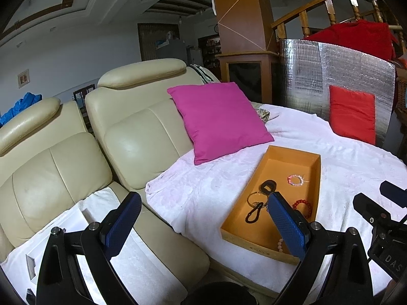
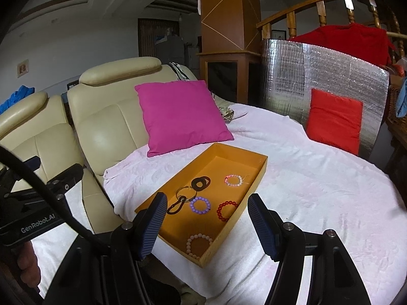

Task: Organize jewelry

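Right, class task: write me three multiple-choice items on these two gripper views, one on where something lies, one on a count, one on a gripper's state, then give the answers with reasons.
1. Where does the orange tray sit?
A. On the white blanket
B. On the bare sofa seat
C. On the floor

2. How many bead bracelets lie in the tray?
A. Two
B. Four
C. Six

3. How do the right gripper's jaws stand?
A. Shut on a bracelet
B. Open and empty
C. Shut on the tray's rim

Answers:
1 A, blanket shows all round the tray.
2 B, the right wrist view shows the pink-and-white bracelet, purple bracelet, red bracelet and peach bracelet.
3 B, the fingers stand apart, gripping nothing.
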### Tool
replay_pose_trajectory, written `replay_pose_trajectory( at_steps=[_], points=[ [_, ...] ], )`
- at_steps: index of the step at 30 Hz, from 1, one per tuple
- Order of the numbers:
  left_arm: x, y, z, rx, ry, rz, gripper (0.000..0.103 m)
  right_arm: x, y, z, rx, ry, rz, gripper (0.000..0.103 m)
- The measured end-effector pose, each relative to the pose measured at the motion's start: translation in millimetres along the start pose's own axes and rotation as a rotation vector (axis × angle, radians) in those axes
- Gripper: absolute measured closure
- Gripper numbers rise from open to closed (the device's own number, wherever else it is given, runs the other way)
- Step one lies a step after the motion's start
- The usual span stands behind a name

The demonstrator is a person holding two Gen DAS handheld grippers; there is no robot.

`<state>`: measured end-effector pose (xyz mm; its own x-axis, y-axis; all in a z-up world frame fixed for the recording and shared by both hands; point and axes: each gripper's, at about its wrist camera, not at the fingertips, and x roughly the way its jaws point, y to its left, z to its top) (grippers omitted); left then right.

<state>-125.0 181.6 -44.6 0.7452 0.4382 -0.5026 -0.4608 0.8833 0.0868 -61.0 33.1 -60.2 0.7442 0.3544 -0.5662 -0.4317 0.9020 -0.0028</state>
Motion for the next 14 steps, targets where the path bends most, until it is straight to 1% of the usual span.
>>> replay_pose_trajectory(
  at_steps=[5,8,10,12,13,14],
  points=[
    [9,-8,3,0.019,0.014,0.020,0.004,10,-8,2,0.014,0.008,0.008,0.033],
    [13,-19,6,0.028,0.017,0.019,0.004,15,-20,2,0.038,0.008,0.011,0.033],
    [17,-32,7,0.044,0.015,0.010,0.004,17,-35,2,0.056,0.005,0.000,0.033],
    [18,-52,10,0.070,0.009,-0.027,0.004,18,-57,0,0.085,0.005,-0.022,0.033],
    [20,-68,11,0.085,0.009,-0.070,0.004,18,-69,-1,0.099,0.003,-0.038,0.033],
    [23,-87,13,0.099,0.013,-0.128,0.004,18,-89,-4,0.118,0.000,-0.074,0.033]
  ],
)
